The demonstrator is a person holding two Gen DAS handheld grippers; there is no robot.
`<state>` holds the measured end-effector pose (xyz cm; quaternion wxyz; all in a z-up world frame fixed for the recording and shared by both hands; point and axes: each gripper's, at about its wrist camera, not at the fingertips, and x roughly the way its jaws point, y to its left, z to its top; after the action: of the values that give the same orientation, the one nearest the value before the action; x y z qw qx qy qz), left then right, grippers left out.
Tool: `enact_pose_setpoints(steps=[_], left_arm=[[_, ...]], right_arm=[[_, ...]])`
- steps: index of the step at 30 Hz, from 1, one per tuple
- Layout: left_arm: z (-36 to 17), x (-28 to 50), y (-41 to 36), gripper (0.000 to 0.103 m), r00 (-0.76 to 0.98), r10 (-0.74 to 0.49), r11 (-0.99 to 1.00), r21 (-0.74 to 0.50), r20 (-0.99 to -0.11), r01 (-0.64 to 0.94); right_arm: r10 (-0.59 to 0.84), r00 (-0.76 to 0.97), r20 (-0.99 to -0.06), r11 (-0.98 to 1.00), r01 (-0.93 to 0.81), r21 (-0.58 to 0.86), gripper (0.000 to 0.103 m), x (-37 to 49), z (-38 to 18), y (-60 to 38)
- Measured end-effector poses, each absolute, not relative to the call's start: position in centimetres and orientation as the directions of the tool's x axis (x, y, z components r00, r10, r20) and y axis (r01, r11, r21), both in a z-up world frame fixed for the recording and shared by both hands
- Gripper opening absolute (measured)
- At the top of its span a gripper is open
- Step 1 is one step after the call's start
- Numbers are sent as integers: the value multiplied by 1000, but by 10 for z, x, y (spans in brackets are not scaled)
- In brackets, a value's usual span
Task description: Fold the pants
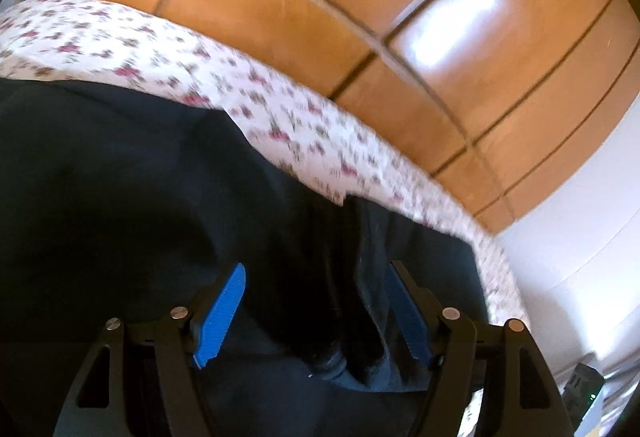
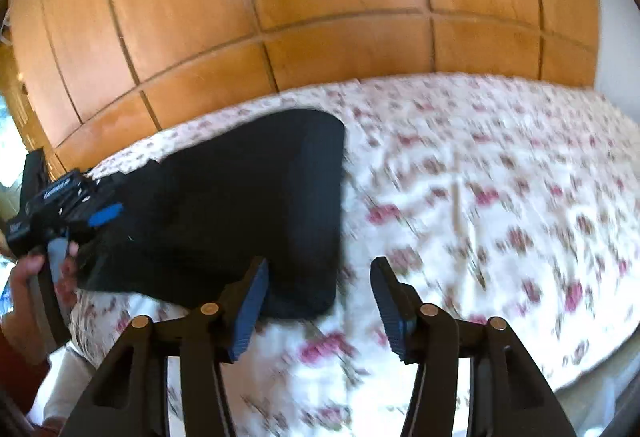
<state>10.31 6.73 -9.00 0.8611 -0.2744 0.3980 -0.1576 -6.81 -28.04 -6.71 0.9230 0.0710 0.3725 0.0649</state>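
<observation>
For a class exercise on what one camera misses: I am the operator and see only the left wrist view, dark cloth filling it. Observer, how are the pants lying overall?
Observer: In the right wrist view the pants lie as a folded, roughly rectangular bundle on the floral bedspread.
Operator: Where is the right hand-held gripper?
Observer: The right hand-held gripper is open over the bundle's near right corner, holding nothing.
Operator: Can you see my left hand-held gripper from outside?
Observer: Yes, the left hand-held gripper is at the bundle's left end, a hand on its grip.
</observation>
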Motion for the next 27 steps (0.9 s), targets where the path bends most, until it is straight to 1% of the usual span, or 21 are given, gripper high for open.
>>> enact_pose_setpoints(steps=[2,5,6,7,8,9,10,11,12,15,18,20,22,24,25,27], left_arm=[[-98,110,58,73,603,-484,808,-589,-634,30],[-99,108,51,72,615,-466,816,-578,-636,20],[-100,108,50,68,612,-474,811,-584,-633,23],[-100,108,49,61,604,-490,802,-597,-628,30],[-101,108,46,37,584,-520,788,-614,-623,46],[-102,110,41,21,551,-543,784,-617,-633,64],[-100,110,36,21,541,-535,798,-599,-649,72],[-93,106,33,18,556,-522,813,-575,-647,94],[-87,103,33,17,565,-524,814,-570,-637,112],[-62,90,38,16,596,-548,792,-593,-587,145],[-46,77,46,16,621,-538,796,-587,-570,150],[-49,72,45,16,617,-504,827,-543,-605,143],[-65,70,41,15,598,-463,860,-494,-654,127],[-86,67,45,16,571,-449,867,-489,-688,93],[-95,67,47,16,570,-448,866,-493,-688,86],[-102,61,50,17,603,-453,859,-501,-657,100]], right_arm=[[176,695,-697,981,-64,184,55,-71,-76,-282],[184,696,-694,979,-65,194,55,-70,-83,-280],[181,694,-697,979,-58,197,55,-67,-85,-279],[196,689,-698,974,-53,221,54,-63,-88,-279],[204,683,-702,971,-48,235,53,-61,-93,-279],[203,676,-708,969,-37,243,45,-57,-95,-280],[206,673,-710,966,-26,256,33,-53,-97,-280],[224,670,-707,961,-32,274,28,-48,-99,-281],[239,664,-708,958,-40,285,25,-45,-98,-281],[183,682,-709,980,-64,191,23,-44,-88,-273],[130,712,-690,991,-104,79,22,-48,-74,-267],[108,711,-695,991,-135,16,22,-49,-73,-262],[85,689,-720,987,-155,-31,22,-48,-81,-255],[86,668,-739,986,-161,-30,22,-48,-91,-254],[98,667,-738,987,-160,-14,22,-46,-93,-258],[116,662,-741,986,-165,7,23,-45,-93,-261]])
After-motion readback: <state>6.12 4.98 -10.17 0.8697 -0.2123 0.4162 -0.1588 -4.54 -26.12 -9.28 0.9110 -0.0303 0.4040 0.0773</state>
